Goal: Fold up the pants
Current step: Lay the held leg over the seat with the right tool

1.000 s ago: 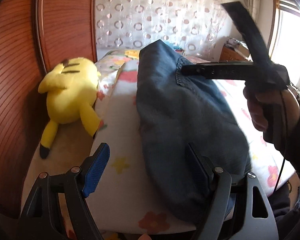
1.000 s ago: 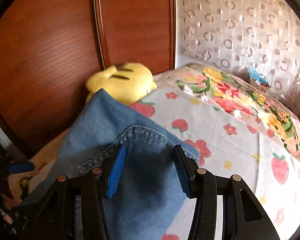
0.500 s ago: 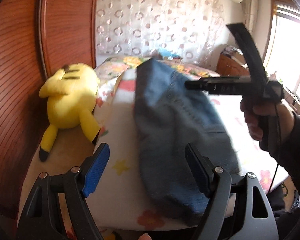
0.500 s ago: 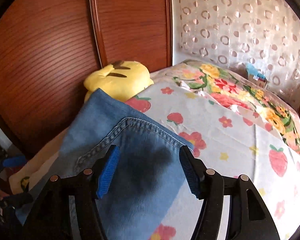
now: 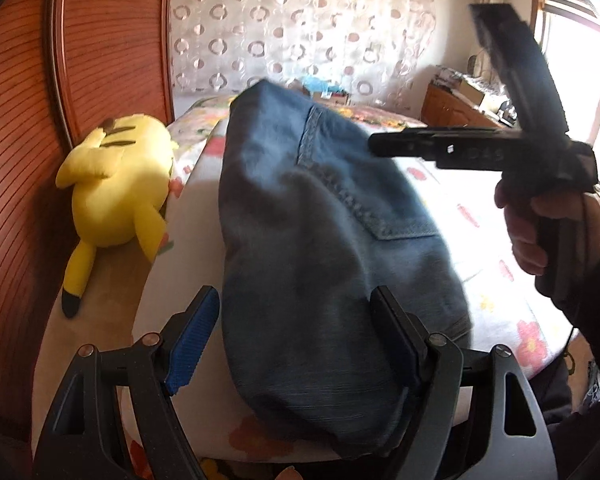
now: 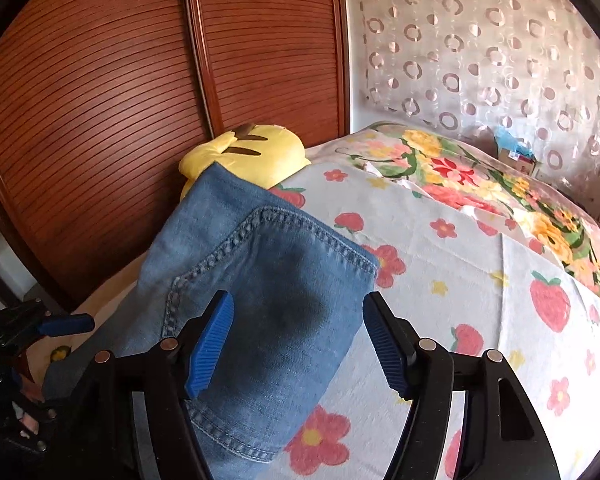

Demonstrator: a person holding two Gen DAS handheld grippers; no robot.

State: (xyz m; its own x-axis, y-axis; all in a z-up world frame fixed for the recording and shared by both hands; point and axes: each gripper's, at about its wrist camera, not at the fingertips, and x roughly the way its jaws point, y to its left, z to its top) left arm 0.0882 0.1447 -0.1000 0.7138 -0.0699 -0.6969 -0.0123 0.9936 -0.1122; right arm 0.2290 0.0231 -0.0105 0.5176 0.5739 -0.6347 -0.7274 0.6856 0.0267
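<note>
Jeans (image 5: 324, 248) folded on bed (image 6: 480, 320), plush (image 5: 120, 192) beside; both claws agape, right widening.

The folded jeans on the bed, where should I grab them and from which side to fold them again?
Take the jeans at the near end by the bed's edge, one corner per gripper, coming in low from the front. That end lies flat and thick between the open jaws of the left gripper, so both layers can probably be pinched together.
</note>
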